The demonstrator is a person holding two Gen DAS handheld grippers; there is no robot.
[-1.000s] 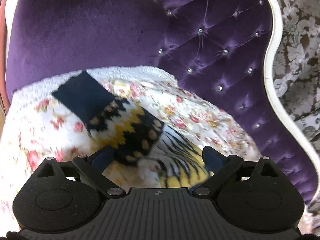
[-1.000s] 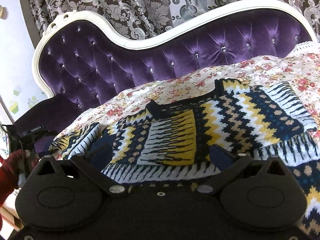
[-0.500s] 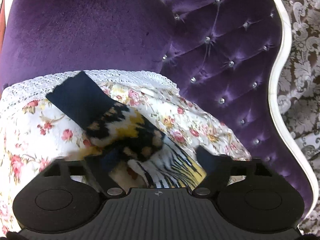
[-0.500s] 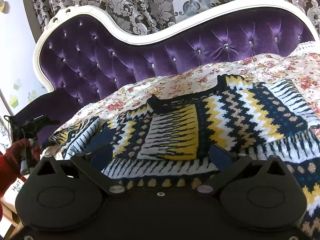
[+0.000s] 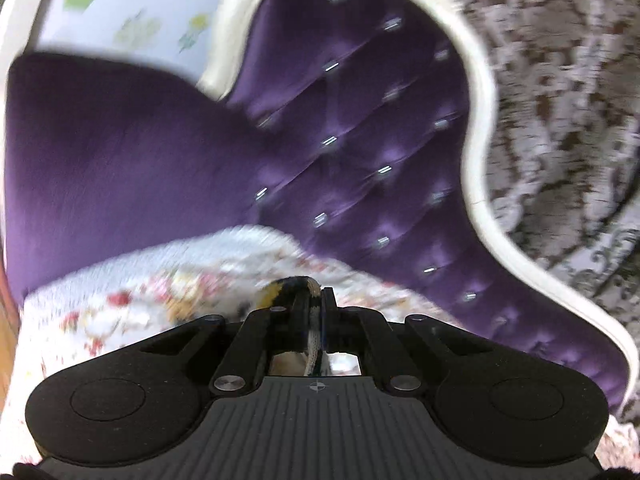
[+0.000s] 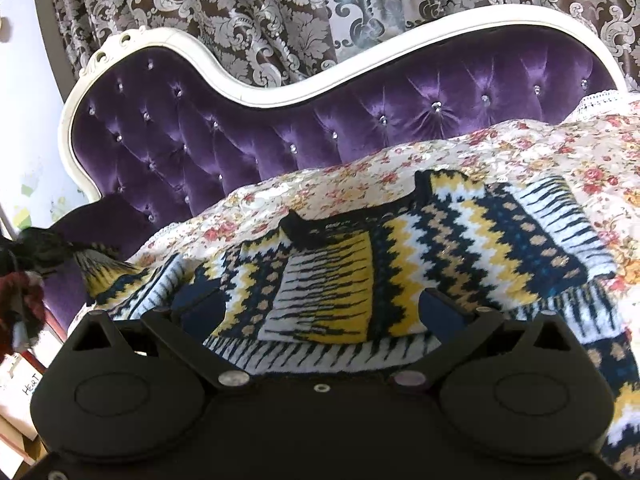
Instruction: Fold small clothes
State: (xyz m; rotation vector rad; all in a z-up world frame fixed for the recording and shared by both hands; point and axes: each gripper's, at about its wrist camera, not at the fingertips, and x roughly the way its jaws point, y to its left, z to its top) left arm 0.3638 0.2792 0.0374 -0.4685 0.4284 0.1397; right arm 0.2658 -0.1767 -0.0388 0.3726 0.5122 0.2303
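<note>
A small knitted sweater (image 6: pixel 360 264) in navy, yellow and white zigzags lies spread on a floral cover (image 6: pixel 460 152) on a purple sofa. My left gripper (image 5: pixel 314 312) is shut on the sweater's sleeve (image 5: pixel 294 288), which sticks up between the fingers. In the right wrist view the left gripper (image 6: pixel 44 248) shows at the far left, lifting that sleeve (image 6: pixel 104 268). My right gripper (image 6: pixel 320 308) is open, low over the sweater's body, with one finger on each side of the yellow striped panel.
The tufted purple sofa back (image 6: pixel 280 128) with its white frame (image 6: pixel 240 88) rises behind the cover. Patterned curtains (image 6: pixel 280 8) hang beyond it. The sofa armrest (image 5: pixel 120 160) stands just ahead of the left gripper. Boxes (image 6: pixel 20 392) sit at the lower left.
My left gripper has closed on the sleeve and lifted it, with the view tilting up and blurring. My right gripper stays open and has edged slightly closer to the sweater.
</note>
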